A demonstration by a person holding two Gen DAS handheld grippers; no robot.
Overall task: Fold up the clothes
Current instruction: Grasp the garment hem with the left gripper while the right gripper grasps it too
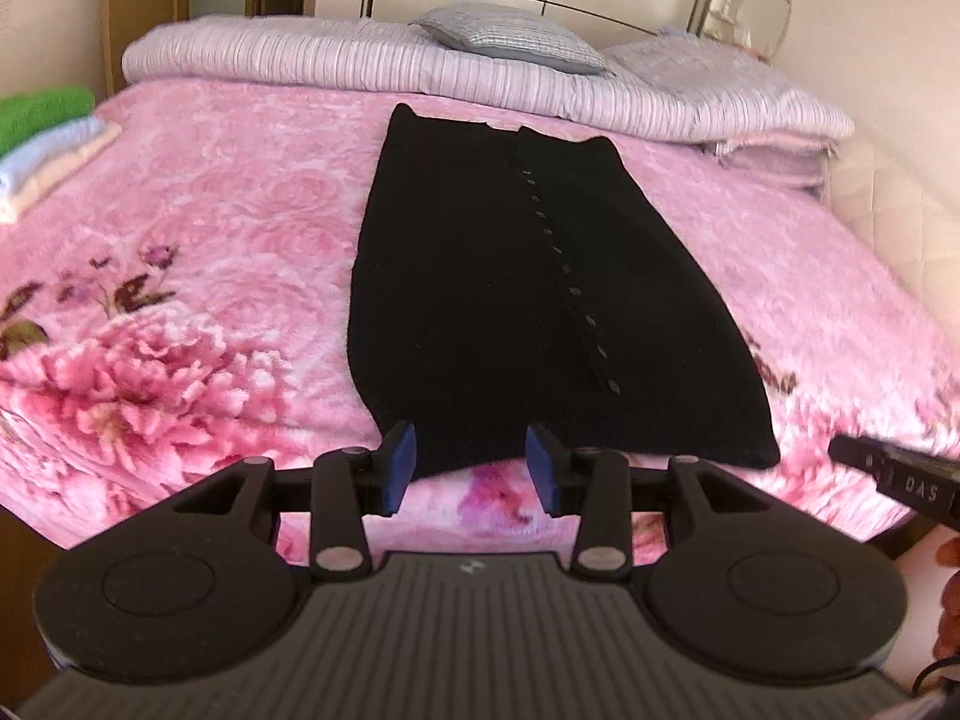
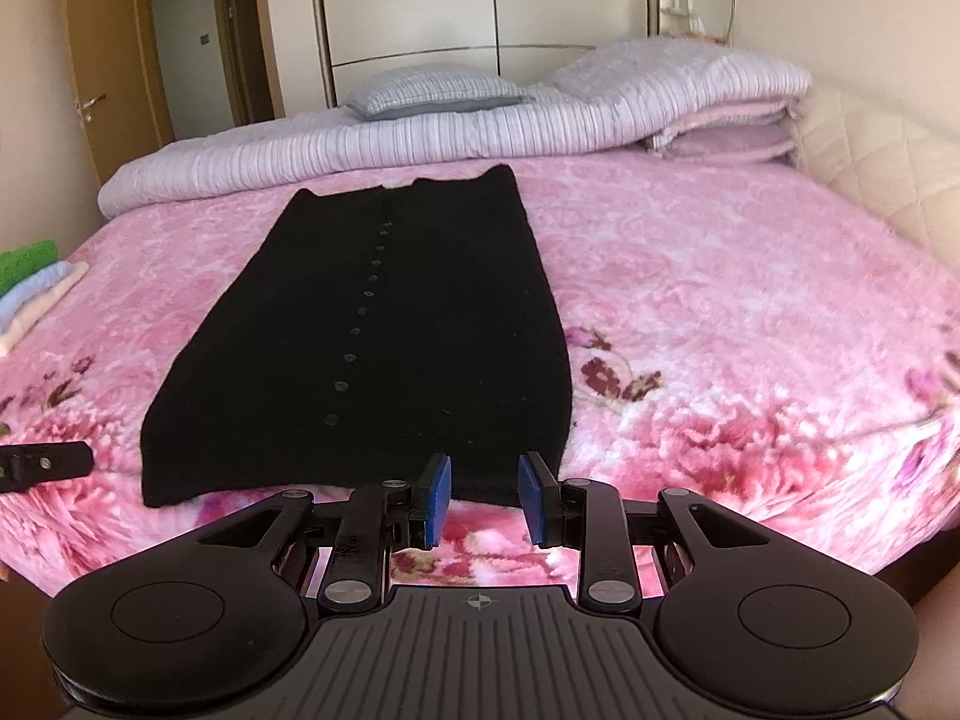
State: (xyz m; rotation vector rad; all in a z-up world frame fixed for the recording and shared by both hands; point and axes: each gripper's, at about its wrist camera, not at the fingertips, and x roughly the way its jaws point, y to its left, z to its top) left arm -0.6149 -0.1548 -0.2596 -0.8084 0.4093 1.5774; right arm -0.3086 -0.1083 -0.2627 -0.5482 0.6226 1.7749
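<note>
Knitwear is what's being dealt with here: a long black knitted garment with a row of small dark buttons down the front is laid flat and lengthwise on the fluffy pink floral blanket of the bed, already narrowed into a long strip, hem end nearest the cameras. It can be judged soft, floppy and fairly light, with a fuzzy knit that should be gripped easily by the blue pads and probably clings a bit to the plush blanket, so dragging is best avoided. No stiffness is to be expected; anything lifted will sag. The left tongs are held spread apart just over the near hem with nothing between them, and the right tongs are likewise released and empty at the hem's other side. The two near hem corners look like the sensible places to be pinched, both layers together if possible. A small stack of folded green, white and cream items is seen at the bed's far left edge.
</note>
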